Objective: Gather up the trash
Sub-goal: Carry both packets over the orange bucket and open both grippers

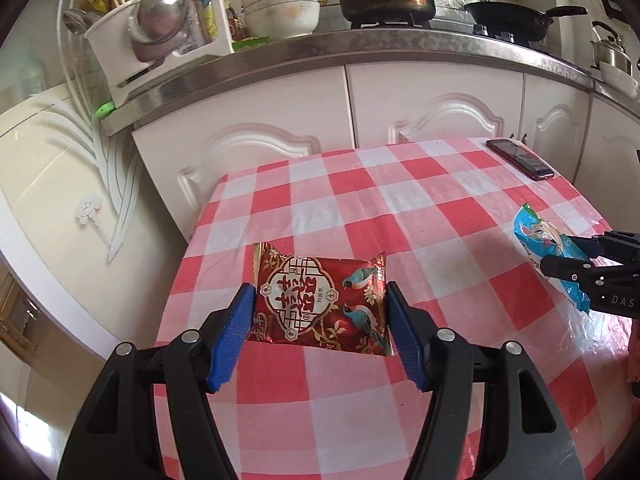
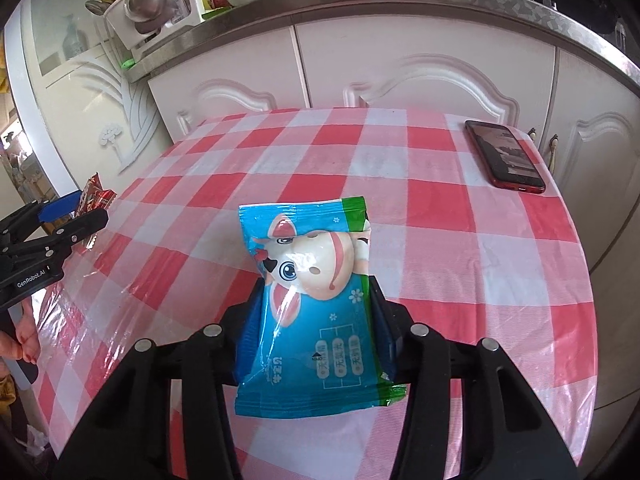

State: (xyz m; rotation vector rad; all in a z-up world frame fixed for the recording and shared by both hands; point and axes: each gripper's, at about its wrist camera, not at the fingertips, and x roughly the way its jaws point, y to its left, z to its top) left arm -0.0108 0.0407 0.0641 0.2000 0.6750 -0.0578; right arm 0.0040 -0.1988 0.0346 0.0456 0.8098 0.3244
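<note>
The table (image 1: 400, 208) in its red-checked cloth carried both wrappers. The left hand-held gripper (image 1: 318, 320) was clamped across the width of the red packet (image 1: 320, 300), long axis pointing away. The right hand-held gripper (image 2: 314, 320) gripped the blue packet (image 2: 312, 292) likewise, upright, well to the right.

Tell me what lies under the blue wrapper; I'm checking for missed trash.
Under the blue wrapper, gripped by the right gripper, only checked tablecloth shows around it. The patch directly beneath is covered.
</note>
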